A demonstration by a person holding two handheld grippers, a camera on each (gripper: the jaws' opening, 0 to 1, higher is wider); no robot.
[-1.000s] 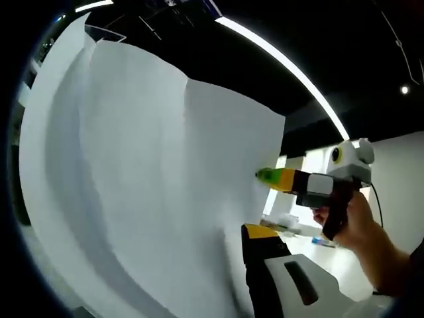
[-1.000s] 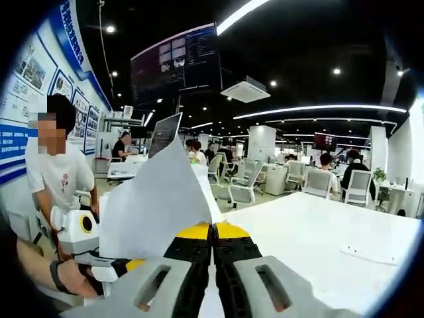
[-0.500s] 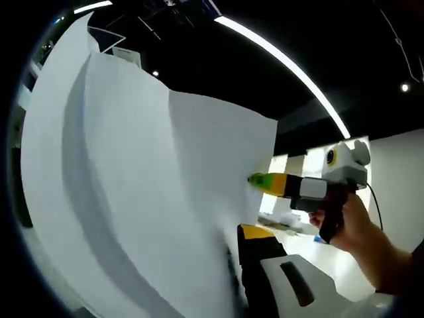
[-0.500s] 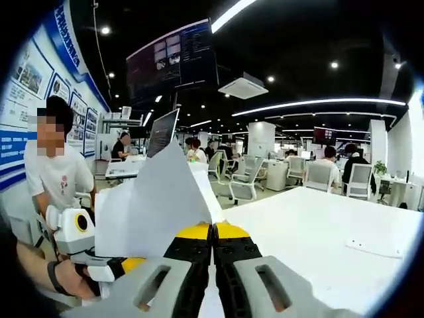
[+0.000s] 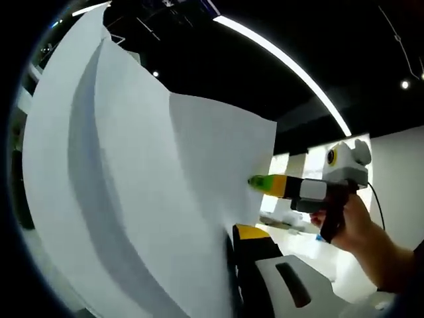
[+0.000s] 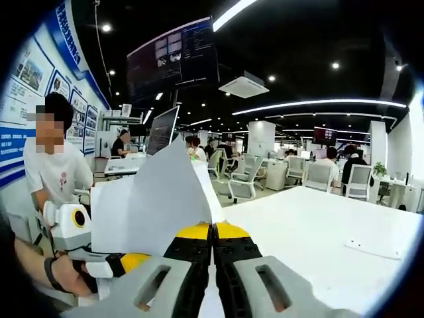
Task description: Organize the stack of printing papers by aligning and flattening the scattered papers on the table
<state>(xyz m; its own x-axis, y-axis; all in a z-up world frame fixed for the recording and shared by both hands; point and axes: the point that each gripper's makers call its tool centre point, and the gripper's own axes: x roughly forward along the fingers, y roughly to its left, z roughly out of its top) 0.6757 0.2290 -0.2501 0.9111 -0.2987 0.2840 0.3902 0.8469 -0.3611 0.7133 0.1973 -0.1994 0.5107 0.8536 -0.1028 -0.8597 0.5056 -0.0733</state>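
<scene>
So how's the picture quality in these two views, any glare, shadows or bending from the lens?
Left gripper view: the stack of papers looms close, with soft grey shadow bands along its folds; the ceiling light strip curves from fisheye distortion and is blown out. Right gripper view: evenly lit and fairly sharp, the white table bright without harsh glare, and lines bow toward the edges.

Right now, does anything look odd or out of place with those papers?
Yes. The papers are lifted off the white table, pinched by both grippers, and their top edges look stepped rather than aligned. One stray sheet lies alone farther along the table.
</scene>
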